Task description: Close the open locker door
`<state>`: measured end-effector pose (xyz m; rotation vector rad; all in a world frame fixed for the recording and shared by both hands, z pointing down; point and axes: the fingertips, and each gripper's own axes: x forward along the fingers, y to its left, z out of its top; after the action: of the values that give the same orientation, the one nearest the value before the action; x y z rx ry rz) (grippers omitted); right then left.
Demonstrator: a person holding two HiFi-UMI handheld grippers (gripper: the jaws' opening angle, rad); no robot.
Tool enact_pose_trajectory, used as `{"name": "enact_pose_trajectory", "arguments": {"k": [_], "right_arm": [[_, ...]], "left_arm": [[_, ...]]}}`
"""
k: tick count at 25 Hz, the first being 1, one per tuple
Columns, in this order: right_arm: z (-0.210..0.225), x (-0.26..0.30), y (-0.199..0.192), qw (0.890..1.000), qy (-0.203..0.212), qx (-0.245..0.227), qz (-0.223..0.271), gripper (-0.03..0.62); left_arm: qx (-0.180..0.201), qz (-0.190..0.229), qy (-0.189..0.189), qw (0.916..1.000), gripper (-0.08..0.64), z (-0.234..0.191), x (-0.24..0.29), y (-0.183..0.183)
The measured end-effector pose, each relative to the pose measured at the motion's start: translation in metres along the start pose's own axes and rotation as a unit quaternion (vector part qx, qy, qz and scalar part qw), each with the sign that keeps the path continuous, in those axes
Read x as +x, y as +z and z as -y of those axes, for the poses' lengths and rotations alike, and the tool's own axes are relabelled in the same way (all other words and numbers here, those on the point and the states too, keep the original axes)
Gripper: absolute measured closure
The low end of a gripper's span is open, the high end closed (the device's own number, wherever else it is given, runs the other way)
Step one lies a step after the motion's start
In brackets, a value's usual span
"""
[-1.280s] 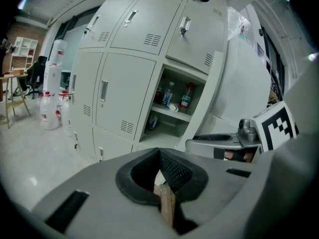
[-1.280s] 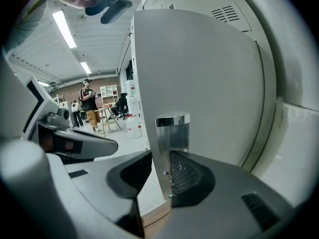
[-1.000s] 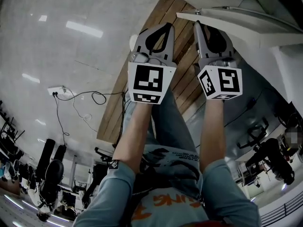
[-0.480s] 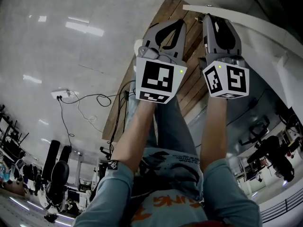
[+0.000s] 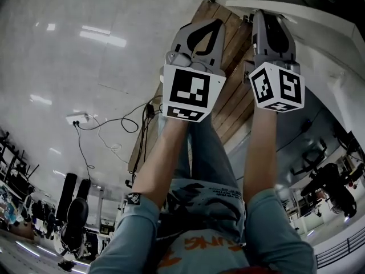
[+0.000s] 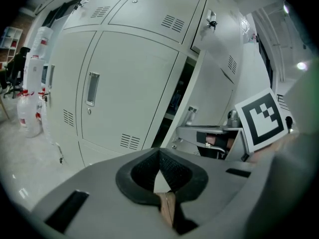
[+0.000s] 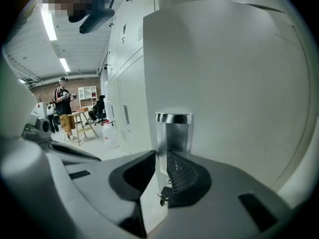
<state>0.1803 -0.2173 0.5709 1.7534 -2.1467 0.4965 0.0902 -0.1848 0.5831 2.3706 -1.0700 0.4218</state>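
The right gripper (image 7: 160,156) has the free edge of the locker door (image 7: 224,83) between its jaws. The jaws have just been closing and now stand at a narrow width, with one black pad on each face of the door. As far as the right gripper view shows, both pads lie against the sheet and no gap is left. The grip is just below the shiny metal handle recess (image 7: 173,133), and a small latch part (image 7: 160,198) sits on the door edge nearer to the camera. In the head view this gripper (image 5: 267,15) points at the far right, where the white door (image 5: 319,21) runs across the top right corner, and its marker cube (image 5: 278,87) is on the near side. The left gripper (image 5: 218,23) is held just beside it on the left, over a strip of wooden floor (image 5: 231,104). It touches nothing that I can see. In the left gripper view its jaws (image 6: 159,153) are together at the tips and there is nothing between them. The same view shows the door (image 6: 214,78) swung out from the cabinet with a dark opening behind it. It stands to the right of a row of closed lockers (image 6: 124,83). Far to the left in the right gripper view a person (image 7: 64,106) stands beside a table.
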Motion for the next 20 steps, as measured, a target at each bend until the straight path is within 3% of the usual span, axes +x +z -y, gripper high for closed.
{"name": "enact_pose_trajectory", "arguments": {"k": [20], "right_arm": [[0.032,0.045,0.027,0.997,-0.069,0.030,0.022,0.529]], "left_arm": [[0.012,-0.003,0.002,0.9999,0.541,-0.025,-0.003,0.013]]}}
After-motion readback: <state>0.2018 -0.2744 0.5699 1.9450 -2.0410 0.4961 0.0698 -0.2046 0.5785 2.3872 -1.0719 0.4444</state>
